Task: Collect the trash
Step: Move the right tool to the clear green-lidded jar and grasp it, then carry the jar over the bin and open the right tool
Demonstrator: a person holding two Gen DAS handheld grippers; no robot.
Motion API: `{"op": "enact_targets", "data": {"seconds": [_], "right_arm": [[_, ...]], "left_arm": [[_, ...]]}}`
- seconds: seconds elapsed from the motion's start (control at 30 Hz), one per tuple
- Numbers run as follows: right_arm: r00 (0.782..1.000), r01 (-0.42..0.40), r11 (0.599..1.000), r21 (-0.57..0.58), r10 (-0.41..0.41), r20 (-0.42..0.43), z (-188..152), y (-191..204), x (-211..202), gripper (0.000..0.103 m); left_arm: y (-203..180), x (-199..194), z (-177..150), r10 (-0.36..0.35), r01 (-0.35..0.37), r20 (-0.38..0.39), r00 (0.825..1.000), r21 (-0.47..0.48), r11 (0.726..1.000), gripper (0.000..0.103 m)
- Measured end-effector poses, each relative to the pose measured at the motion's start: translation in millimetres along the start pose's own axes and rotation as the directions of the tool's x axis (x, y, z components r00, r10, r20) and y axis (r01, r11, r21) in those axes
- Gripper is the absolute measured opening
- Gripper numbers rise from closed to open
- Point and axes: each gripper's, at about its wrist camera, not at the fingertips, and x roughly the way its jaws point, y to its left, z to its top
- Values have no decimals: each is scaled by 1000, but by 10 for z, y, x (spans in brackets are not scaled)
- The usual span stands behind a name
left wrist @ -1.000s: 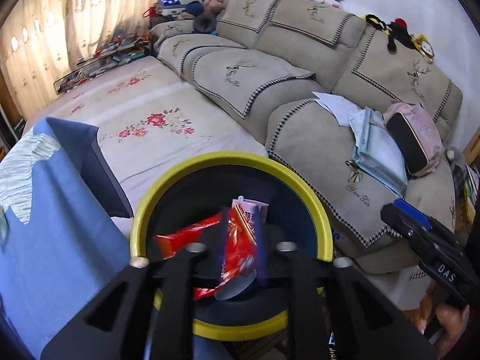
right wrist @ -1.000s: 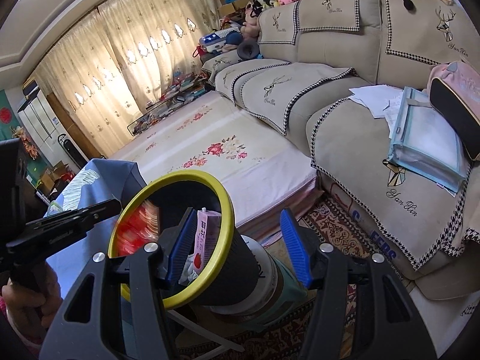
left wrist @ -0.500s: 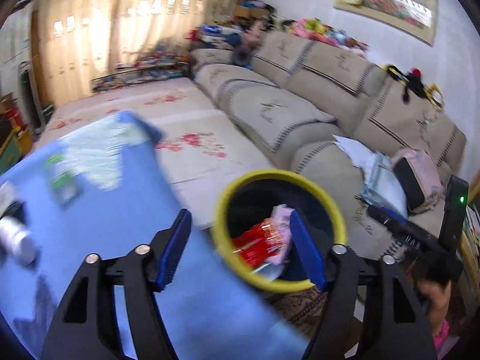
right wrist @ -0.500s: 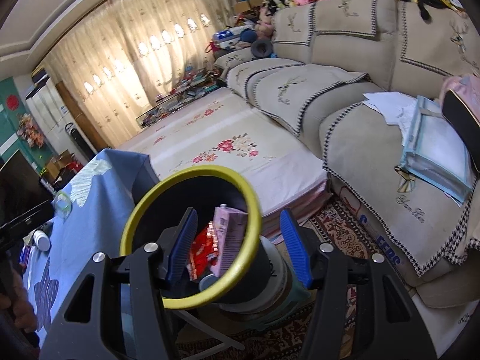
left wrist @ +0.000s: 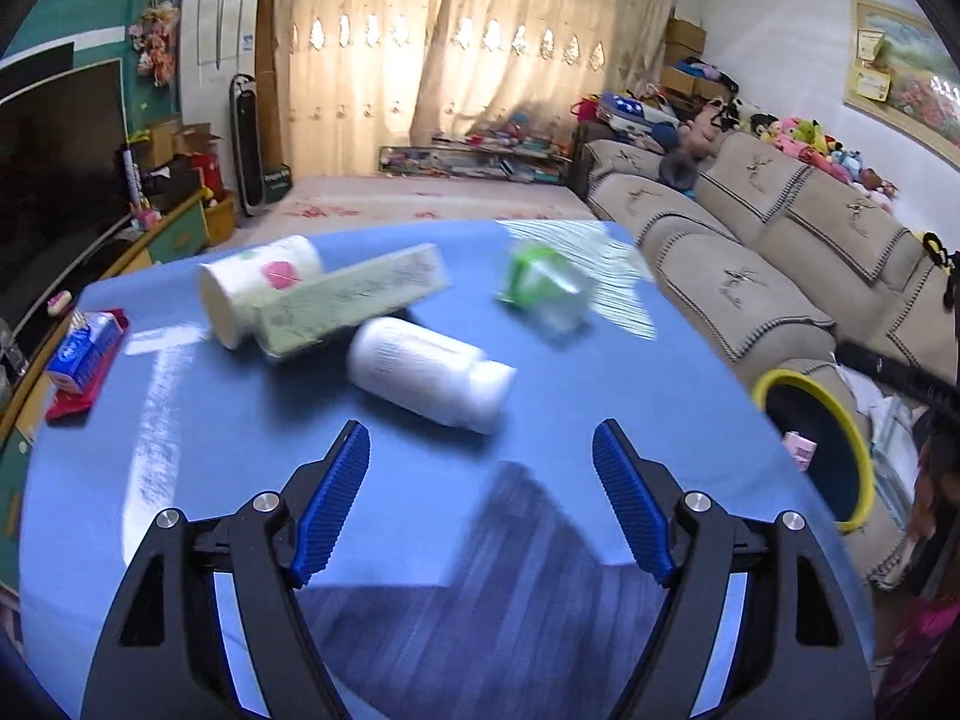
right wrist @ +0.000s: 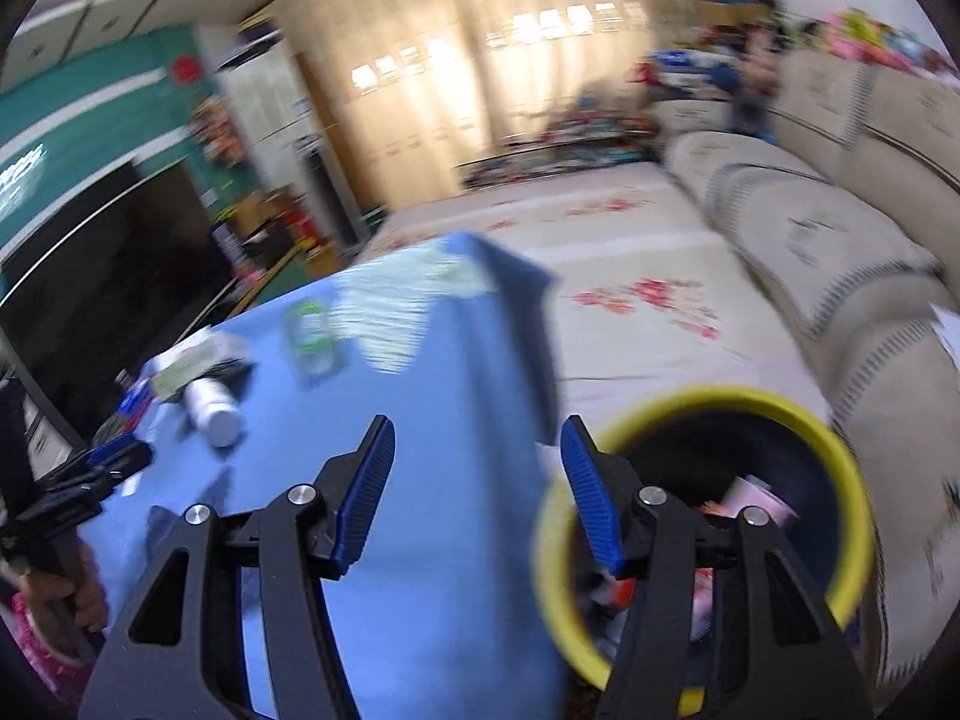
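Note:
My left gripper [left wrist: 480, 456] is open and empty above the blue table [left wrist: 252, 444], just short of a white plastic bottle [left wrist: 429, 375] lying on its side. Behind it lie a green carton box [left wrist: 354, 306], a white paper roll [left wrist: 255, 288] and a green-capped clear container [left wrist: 543, 288]. A blue and red packet [left wrist: 84, 354] lies at the left edge. The yellow-rimmed trash bin [left wrist: 840, 480] stands off the table's right side with wrappers inside. My right gripper [right wrist: 477, 474] is open and empty over the table's edge next to the bin [right wrist: 840, 468].
A beige sofa [left wrist: 750, 252] runs along the right. A floral mat [right wrist: 630, 276] covers the floor behind the table. A TV [left wrist: 54, 162] and cabinet stand on the left. The other gripper shows at the left of the right wrist view [right wrist: 78, 480].
My left gripper has opened, let the red wrapper fall into the bin, and swung left over the table. My right gripper has also swung left, from the bin toward the table.

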Motion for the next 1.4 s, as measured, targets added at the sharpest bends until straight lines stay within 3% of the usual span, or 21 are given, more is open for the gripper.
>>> {"op": "enact_targets", "data": {"seconds": [0.17, 0.23, 0.37, 0.5, 0.63, 0.8, 1.0, 1.4], "right_arm": [[998, -55, 991, -118, 52, -29, 316, 615, 484, 61], [998, -49, 984, -170, 41, -52, 429, 842, 762, 67], [996, -23, 966, -256, 1, -86, 545, 1155, 1284, 70], [993, -3, 958, -287, -30, -110, 600, 1248, 1649, 72], [991, 4, 963, -271, -39, -125, 598, 1244, 1875, 72], [994, 17, 962, -274, -45, -97, 562, 1271, 1964, 72], [994, 3, 971, -241, -28, -102, 552, 1179, 1976, 49], [993, -19, 985, -174, -2, -121, 557, 1124, 1596, 49]], "left_arm": [[138, 123, 8, -3, 3, 12, 1000, 4, 1000, 77], [164, 110, 2, -15, 15, 32, 999, -9, 1000, 79], [265, 33, -24, -44, 47, 79, 996, -37, 998, 83], [243, 12, -27, -85, 91, 83, 993, -67, 994, 83], [227, 107, -62, -76, 79, 54, 996, -61, 995, 84], [256, 180, -105, -109, 110, 21, 994, -94, 989, 84], [267, 202, -112, -121, 123, 17, 992, -102, 987, 85], [307, 240, -136, -123, 124, 18, 992, -84, 989, 86]]}}
